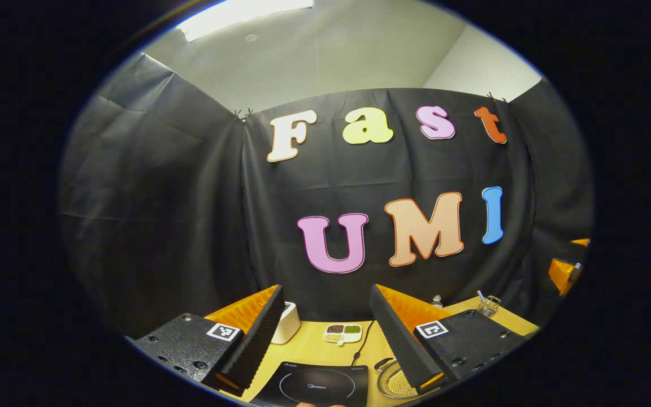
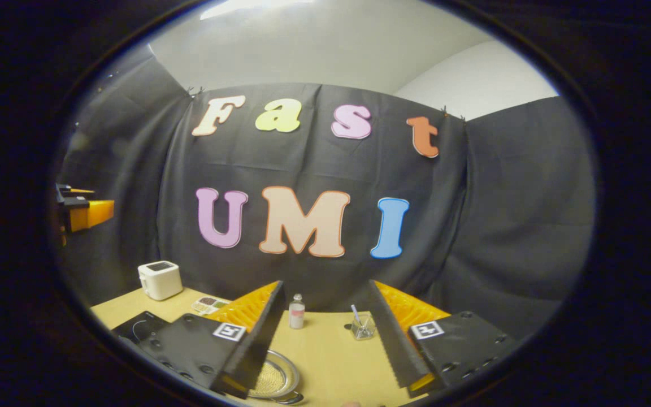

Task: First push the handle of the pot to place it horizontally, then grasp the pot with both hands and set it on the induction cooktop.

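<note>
From the left gripper view I see my left tool (image 1: 325,339) held above the counter (image 1: 314,350) with its fingers spread wide and nothing between them. Just below the gap lies the induction cooktop (image 1: 317,384), its near edge cut off by the rim of the view. To its right the pot (image 1: 393,381) is mostly hidden behind my right-hand finger; I can make out a metal rim and a pale, grainy filling, but not where the handle points. Farther back sits a divided dish (image 1: 343,333) with dark, green and pale contents in separate compartments, and a white toaster (image 1: 287,322) partly hidden behind the other finger. A small wire basket (image 1: 489,306) stands far right.

In the right gripper view my right tool (image 2: 325,339) is likewise spread wide and empty. The pot (image 2: 277,379) peeks out under its left-hand finger, cut off at the bottom. Beyond stand a small bottle (image 2: 296,311) and a clear cup (image 2: 363,327) holding a thin stick. The toaster (image 2: 160,280) sits far left.
</note>
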### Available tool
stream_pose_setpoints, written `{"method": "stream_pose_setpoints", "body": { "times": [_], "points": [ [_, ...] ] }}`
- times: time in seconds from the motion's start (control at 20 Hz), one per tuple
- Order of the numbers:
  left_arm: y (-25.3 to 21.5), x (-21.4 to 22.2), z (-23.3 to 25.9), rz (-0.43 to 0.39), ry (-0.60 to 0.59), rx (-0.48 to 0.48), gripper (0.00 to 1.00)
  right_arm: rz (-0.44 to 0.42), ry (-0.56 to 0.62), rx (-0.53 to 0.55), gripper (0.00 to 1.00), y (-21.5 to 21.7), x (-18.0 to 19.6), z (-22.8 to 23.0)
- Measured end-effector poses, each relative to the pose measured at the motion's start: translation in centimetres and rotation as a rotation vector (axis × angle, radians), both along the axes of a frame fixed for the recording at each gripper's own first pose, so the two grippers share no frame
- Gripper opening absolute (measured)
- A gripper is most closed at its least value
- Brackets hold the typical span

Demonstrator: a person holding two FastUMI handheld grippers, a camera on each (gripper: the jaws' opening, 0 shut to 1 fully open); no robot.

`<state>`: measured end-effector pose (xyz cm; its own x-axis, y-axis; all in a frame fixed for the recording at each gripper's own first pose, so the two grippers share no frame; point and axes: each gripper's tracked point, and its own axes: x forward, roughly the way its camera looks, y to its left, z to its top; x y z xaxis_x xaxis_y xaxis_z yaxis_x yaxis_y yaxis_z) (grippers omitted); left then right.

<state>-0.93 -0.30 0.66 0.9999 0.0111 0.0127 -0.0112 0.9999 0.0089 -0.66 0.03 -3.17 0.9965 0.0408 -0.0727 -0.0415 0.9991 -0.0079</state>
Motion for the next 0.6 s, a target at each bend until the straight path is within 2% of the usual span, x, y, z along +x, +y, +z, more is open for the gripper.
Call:
{"method": "stream_pose_setpoints", "body": {
  "times": [0.05,0.1,0.15,0.2,0.25,0.3,0.4,0.6],
  "points": [
    [0.0,0.1,0.0,0.002,0.000,0.002,0.97,0.011,0.015,-0.003,0.71,0.2,-0.1,-0.7],
    [-0.1,0.0,0.0,0.004,0.000,0.004,0.97,0.018,0.034,-0.007,0.64,0.5,-0.2,-1.3],
    [-0.2,0.1,0.0,0.003,0.000,0.006,0.97,0.023,0.051,-0.011,0.49,0.6,0.0,-2.1],
    [-0.1,0.0,0.0,0.004,0.001,0.010,0.97,0.027,0.063,-0.013,0.41,0.8,0.0,-2.7],
    [0.0,-0.1,0.0,0.008,-0.001,0.013,0.97,0.021,0.072,-0.015,0.28,0.6,0.0,-3.2],
    [0.1,-0.1,0.0,0.011,-0.002,0.017,0.99,0.021,0.079,-0.013,0.20,0.6,0.0,-3.5],
    [0.2,0.0,0.2,0.017,-0.006,0.022,0.97,0.054,0.108,0.003,0.03,1.6,-0.1,-4.9],
    [0.5,-0.1,0.4,0.034,-0.014,0.026,0.97,0.116,0.171,-0.011,0.05,3.2,-0.4,-8.2]
  ]
}}
